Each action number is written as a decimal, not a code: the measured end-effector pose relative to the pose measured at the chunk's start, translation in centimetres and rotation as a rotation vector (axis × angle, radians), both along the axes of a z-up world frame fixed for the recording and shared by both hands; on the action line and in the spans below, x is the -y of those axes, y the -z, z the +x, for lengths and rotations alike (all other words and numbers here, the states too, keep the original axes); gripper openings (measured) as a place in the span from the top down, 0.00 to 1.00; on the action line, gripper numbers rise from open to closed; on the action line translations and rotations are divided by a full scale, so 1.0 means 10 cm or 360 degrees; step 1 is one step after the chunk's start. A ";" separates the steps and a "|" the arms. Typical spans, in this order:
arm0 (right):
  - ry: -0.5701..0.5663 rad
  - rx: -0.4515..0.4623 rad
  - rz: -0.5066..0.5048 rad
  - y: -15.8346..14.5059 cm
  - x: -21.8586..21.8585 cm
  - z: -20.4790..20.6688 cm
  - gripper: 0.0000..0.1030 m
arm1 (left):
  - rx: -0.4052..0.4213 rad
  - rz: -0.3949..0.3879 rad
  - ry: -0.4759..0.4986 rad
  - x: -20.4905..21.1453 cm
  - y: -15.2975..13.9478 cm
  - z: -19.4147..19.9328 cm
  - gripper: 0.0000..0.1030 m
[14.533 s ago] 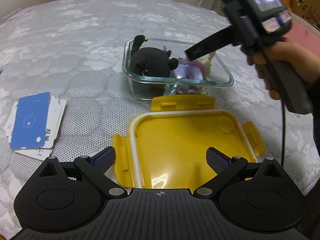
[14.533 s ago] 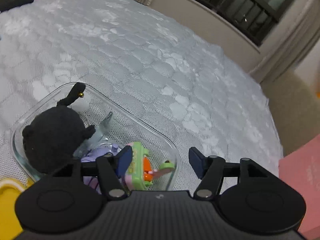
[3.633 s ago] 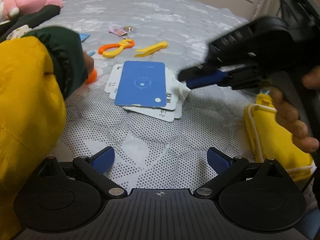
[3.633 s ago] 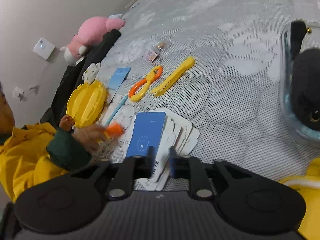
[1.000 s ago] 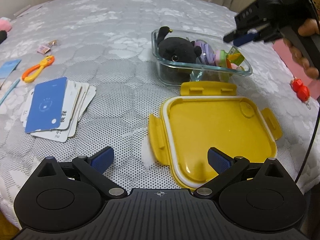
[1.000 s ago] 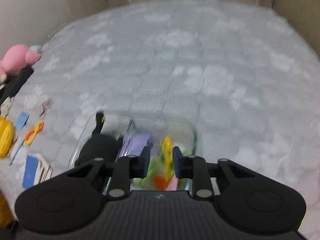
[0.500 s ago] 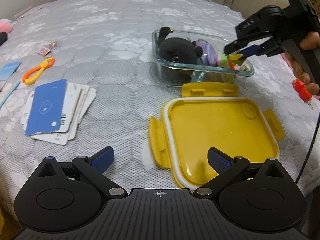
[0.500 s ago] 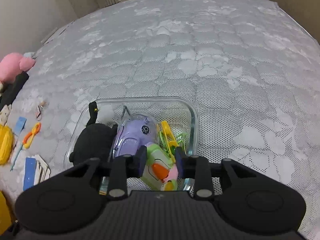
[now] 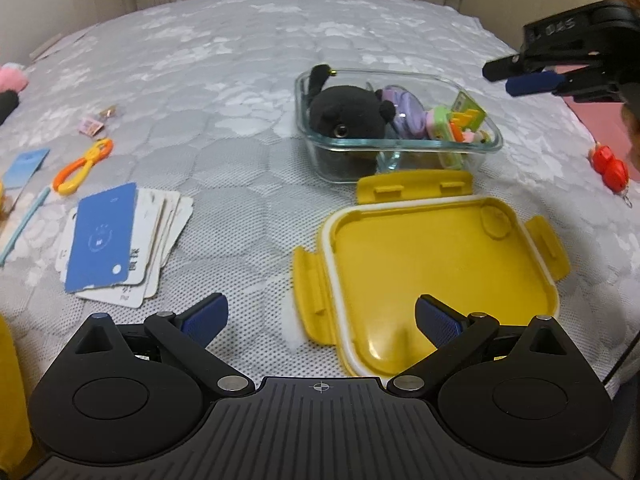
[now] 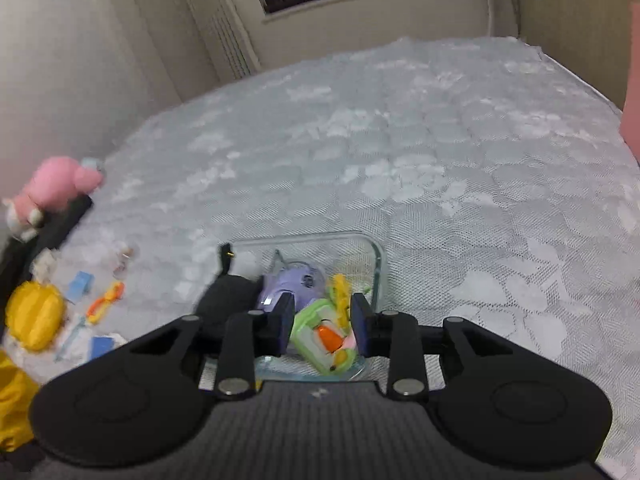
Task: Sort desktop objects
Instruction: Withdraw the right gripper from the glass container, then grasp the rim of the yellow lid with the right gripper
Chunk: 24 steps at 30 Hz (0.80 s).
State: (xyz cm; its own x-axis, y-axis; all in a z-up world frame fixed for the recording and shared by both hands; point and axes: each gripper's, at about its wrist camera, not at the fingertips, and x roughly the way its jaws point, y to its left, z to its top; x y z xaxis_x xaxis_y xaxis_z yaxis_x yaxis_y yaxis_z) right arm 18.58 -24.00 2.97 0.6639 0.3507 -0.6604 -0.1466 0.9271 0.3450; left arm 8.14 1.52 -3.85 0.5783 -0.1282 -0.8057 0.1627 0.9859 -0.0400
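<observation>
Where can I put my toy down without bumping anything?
Bare cloth lies between the card pile and the yellow lid, and across the whole far side behind the glass box. It is crowded at the left edge around the orange scissors, and inside the box.

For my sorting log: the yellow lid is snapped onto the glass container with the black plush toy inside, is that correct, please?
Not quite: the yellow lid lies off, inside-up on the bedcover beside the glass container. The black plush toy is inside, as the left wrist view shows.
</observation>
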 end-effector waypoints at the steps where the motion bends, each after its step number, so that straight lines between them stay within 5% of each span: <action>1: -0.0022 0.0022 0.0032 -0.04 0.02 -0.07 0.67 | 0.0003 0.0000 0.0004 0.02 -0.01 0.00 0.01; 11: -0.0089 0.0173 0.0010 -0.16 0.00 -0.52 0.62 | 0.0007 0.0008 0.0050 0.16 -0.06 0.01 0.01; 24: -0.0099 0.0100 -0.0024 0.10 0.13 -0.74 0.52 | 0.0039 0.0018 0.0049 0.21 -0.10 0.01 0.01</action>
